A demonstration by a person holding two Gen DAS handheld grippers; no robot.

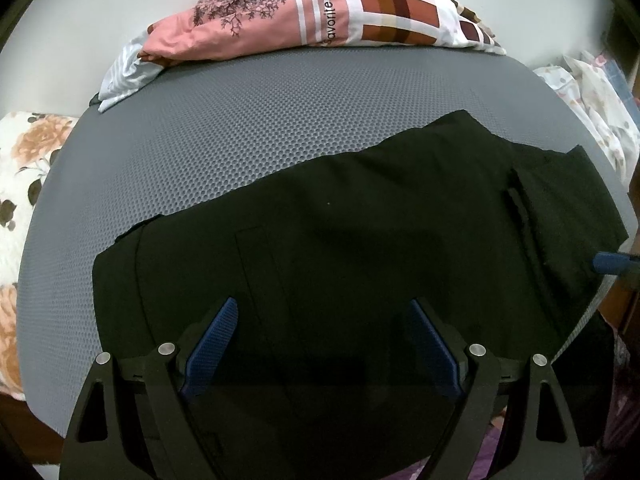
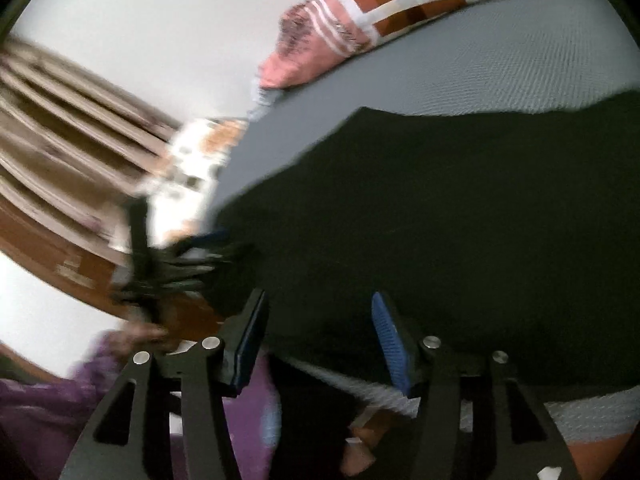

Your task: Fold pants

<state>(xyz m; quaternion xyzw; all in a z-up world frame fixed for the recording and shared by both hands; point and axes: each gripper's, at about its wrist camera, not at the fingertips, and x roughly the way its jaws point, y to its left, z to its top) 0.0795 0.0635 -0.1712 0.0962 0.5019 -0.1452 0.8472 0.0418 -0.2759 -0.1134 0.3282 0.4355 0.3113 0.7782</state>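
The mat [image 1: 280, 120] is carrying the pants [image 1: 360, 240], which are lying flat across its near half, one end hanging over the near edge. Risk, judged: that overhang is likely dragging the cloth off once a fold lifts it. The left claw [image 1: 324, 344] is hovering spread wide over the pants, pinching nothing. The right claw [image 2: 316, 340] is standing part open at the pants' edge, pads off the cloth; a shallow bite there may be slipping, or catching one layer only. The right view is blurring, so aim is uncertain. The quilt [image 1: 320, 12] behind is showing the word "Favorite".
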